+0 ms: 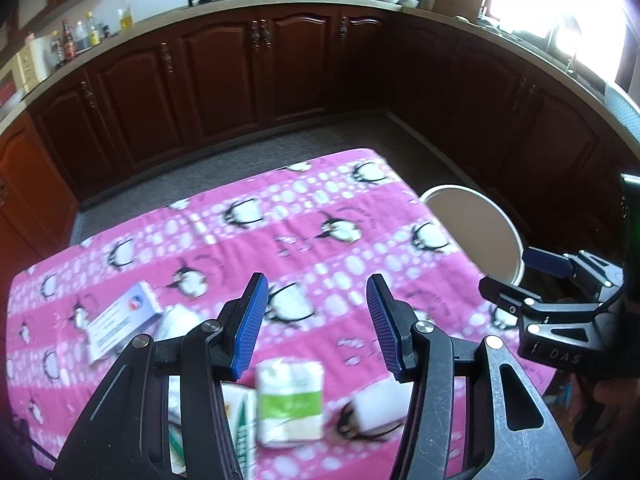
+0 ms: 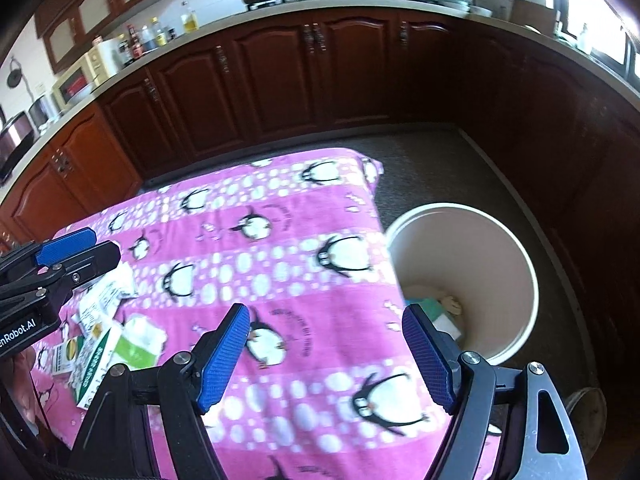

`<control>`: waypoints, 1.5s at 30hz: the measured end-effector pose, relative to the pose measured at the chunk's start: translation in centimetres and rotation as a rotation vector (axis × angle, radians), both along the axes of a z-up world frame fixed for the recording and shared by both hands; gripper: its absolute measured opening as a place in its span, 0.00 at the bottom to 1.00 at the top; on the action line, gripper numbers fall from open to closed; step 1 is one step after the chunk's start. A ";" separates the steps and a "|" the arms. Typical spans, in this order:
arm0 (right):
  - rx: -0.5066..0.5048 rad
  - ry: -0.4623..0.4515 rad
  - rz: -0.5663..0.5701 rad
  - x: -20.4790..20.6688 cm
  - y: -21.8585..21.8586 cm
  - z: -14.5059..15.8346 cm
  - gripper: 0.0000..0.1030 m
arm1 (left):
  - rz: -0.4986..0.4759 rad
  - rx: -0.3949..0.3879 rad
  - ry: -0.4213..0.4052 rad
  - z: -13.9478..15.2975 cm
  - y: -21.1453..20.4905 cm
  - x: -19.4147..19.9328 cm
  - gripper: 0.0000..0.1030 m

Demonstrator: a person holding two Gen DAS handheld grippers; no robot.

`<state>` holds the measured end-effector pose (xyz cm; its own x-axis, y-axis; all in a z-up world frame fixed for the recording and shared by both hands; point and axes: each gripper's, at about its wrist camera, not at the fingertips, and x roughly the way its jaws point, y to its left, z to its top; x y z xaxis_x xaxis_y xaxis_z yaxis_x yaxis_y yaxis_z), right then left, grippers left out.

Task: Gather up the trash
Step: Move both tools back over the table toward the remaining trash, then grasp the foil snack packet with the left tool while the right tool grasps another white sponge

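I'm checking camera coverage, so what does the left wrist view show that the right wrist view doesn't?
Left wrist only: a white and blue box lying flat on the pink penguin cloth.

Right wrist only: the inside of the white bin, with trash at its bottom.

Both: the green and white packet, the cloth, the bin's rim, and both grippers with jaws open and empty.

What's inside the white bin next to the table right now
At the bottom of the white bin lie a teal-green piece, something white, and a crumpled beige scrap. The right gripper's fingers cover the rest.
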<state>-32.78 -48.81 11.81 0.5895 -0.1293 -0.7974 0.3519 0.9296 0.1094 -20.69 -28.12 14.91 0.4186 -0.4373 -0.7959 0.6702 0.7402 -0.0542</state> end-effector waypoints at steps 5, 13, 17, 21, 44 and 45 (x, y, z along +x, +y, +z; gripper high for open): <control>-0.006 0.005 0.048 0.6 2.3 0.0 0.74 | 0.043 0.001 0.007 -0.3 3.3 0.3 0.48; -0.007 0.017 0.123 1.3 5.6 -0.2 0.74 | 0.090 0.000 0.043 -0.9 8.3 0.9 0.48; -0.010 0.033 0.162 1.5 7.1 -0.6 0.74 | 0.113 -0.006 0.085 -1.3 10.8 1.5 0.48; 0.011 0.052 0.191 1.6 8.1 -1.3 0.74 | 0.139 -0.012 0.124 -1.7 13.1 2.1 0.48; 0.105 0.156 0.282 2.1 10.6 -6.6 0.49 | 0.153 0.042 0.243 -5.1 14.2 4.0 0.48; 0.101 0.151 0.287 2.1 10.6 -6.4 0.48 | 0.147 0.048 0.255 -5.6 14.0 4.4 0.48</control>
<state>-30.72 -38.21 5.40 0.4650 0.1090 -0.8786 0.0967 0.9802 0.1728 -16.26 -14.07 9.33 0.2587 -0.3461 -0.9018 0.5250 0.8340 -0.1695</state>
